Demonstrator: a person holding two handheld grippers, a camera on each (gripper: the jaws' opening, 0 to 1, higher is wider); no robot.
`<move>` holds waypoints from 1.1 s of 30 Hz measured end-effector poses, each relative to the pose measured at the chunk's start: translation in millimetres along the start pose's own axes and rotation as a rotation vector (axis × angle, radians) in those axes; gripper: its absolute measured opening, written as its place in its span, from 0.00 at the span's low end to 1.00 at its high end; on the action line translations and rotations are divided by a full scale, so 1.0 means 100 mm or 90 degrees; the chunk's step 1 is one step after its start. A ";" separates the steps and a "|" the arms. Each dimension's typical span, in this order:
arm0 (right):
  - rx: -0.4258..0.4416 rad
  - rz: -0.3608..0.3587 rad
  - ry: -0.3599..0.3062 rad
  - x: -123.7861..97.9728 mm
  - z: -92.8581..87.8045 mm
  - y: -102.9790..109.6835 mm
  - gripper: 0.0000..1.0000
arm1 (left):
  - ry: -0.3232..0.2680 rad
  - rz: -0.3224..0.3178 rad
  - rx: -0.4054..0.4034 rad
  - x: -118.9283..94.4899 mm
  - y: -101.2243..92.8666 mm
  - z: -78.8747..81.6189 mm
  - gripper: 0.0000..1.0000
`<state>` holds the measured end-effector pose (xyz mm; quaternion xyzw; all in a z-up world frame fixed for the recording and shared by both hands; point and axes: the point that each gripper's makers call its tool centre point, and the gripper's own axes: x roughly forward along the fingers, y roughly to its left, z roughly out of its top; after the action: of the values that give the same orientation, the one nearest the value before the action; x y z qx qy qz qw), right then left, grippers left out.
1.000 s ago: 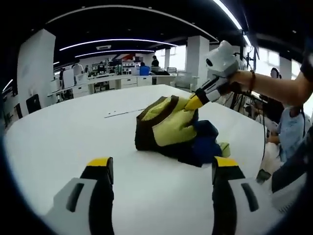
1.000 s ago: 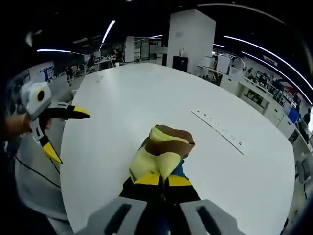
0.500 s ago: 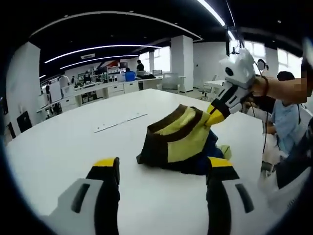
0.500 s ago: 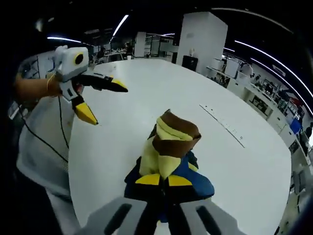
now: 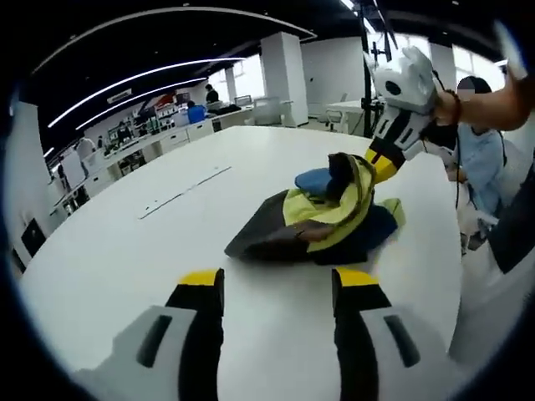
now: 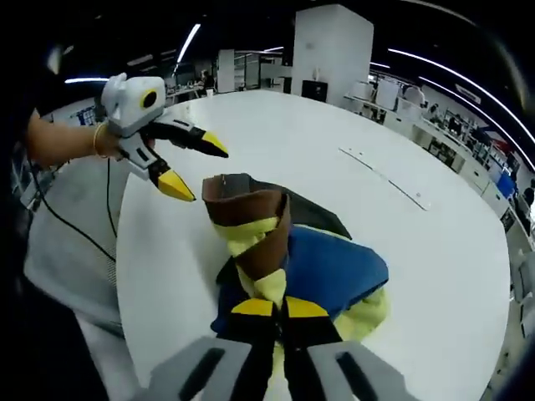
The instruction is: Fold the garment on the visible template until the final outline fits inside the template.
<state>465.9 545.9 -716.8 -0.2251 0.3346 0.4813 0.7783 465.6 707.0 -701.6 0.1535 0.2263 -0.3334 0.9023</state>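
Observation:
A crumpled garment (image 5: 322,217) in yellow, brown and blue lies on the white table (image 5: 125,242). In the right gripper view the garment (image 6: 326,267) spreads out in front, with a brown and yellow strip lifted up. My right gripper (image 6: 278,307) is shut on that strip of the garment; from the left gripper view this right gripper (image 5: 383,161) holds the cloth's far edge up. My left gripper (image 5: 276,280) stands open above the table, short of the garment's near edge. Seen from the right gripper view, the left gripper (image 6: 199,164) hovers open just left of the raised strip.
A thin strip with marks (image 5: 184,190) lies on the table beyond the garment, also the strip (image 6: 386,177) in the right gripper view. The table edge (image 6: 125,276) runs close on the left. A person (image 5: 485,167) sits at the table's far side. Desks and pillars stand behind.
The right gripper has lifted and pulled the garment's strip, opening the bundle so more blue cloth shows. The left gripper has come closer to the garment.

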 end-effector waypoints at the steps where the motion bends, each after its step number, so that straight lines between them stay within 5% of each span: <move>1: 0.002 0.004 0.001 0.01 -0.01 0.01 0.00 | -0.002 -0.001 0.006 0.01 0.01 0.02 0.49; 7: 0.015 0.009 0.011 0.04 -0.08 0.00 0.00 | -0.001 -0.012 0.097 0.16 0.07 0.08 0.44; 12: 0.052 0.009 0.004 0.02 -0.10 -0.05 0.00 | 0.005 -0.025 0.108 0.27 0.07 0.04 0.42; 16: 0.068 0.009 0.005 0.02 -0.13 -0.08 0.00 | 0.002 -0.041 0.166 0.34 0.02 0.07 0.41; 24: 0.144 0.051 -0.011 0.02 -0.14 -0.06 0.00 | 0.012 -0.059 0.213 0.50 -0.08 0.06 0.33; 29: 0.138 0.075 -0.014 -0.02 -0.11 0.00 0.06 | 0.014 -0.080 0.209 0.57 -0.12 0.05 0.17; 33: 0.124 0.085 -0.025 -0.13 0.02 0.01 0.16 | 0.017 -0.079 0.208 0.57 -0.11 0.04 0.15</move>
<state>461.7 540.3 -705.8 -0.1164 0.3783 0.5017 0.7692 498.2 666.8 -729.0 0.2884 0.1899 -0.4185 0.8400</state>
